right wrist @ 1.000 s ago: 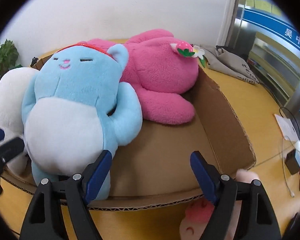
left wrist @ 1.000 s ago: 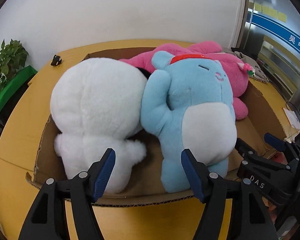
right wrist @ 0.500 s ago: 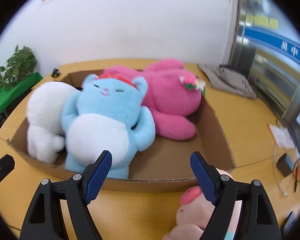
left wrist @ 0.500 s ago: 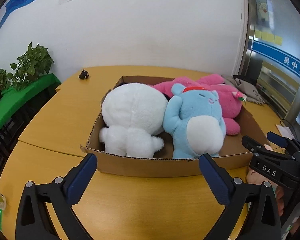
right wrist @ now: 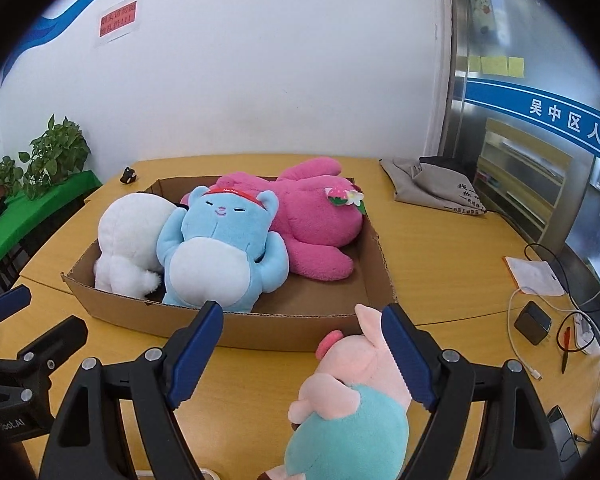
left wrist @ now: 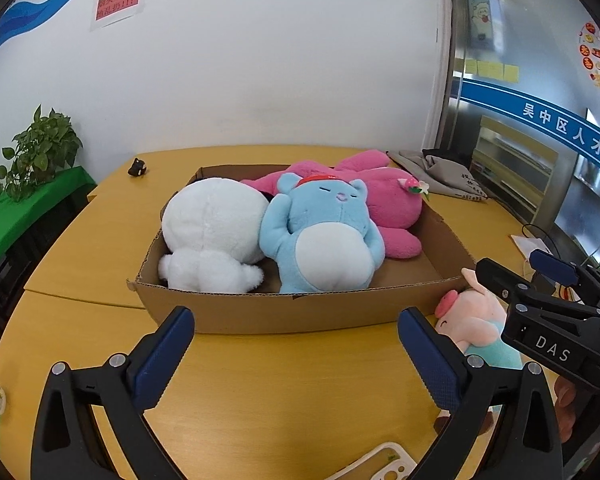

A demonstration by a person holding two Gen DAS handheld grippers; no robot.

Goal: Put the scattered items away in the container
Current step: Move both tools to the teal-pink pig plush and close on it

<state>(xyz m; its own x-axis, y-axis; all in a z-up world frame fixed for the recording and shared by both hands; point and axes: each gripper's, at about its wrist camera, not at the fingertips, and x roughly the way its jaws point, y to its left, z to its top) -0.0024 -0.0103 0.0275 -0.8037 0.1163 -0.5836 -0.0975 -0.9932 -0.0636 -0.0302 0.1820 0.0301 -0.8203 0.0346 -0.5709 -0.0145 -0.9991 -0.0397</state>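
A shallow cardboard box (left wrist: 292, 312) (right wrist: 284, 324) on the wooden table holds a white plush (left wrist: 212, 232) (right wrist: 128, 232), a blue plush (left wrist: 324, 236) (right wrist: 220, 256) and a pink plush (left wrist: 384, 204) (right wrist: 312, 216). A small pink pig plush in a teal outfit (right wrist: 352, 396) (left wrist: 476, 320) lies on the table in front of the box's right corner. My right gripper (right wrist: 304, 356) is open, low over the pig, which sits between its fingers toward the right one. My left gripper (left wrist: 296, 356) is open and empty, in front of the box.
A grey bag (right wrist: 440, 188) lies at the back right of the table. A white card, a cable and a black adapter (right wrist: 534, 322) are at the right. A small black object (left wrist: 138, 168) sits back left. Green plants (left wrist: 40, 152) stand left of the table.
Both grippers have pulled back and up from inside the box to the table in front of it. The left gripper has opened wider. The pig plush has come into view by the right gripper.
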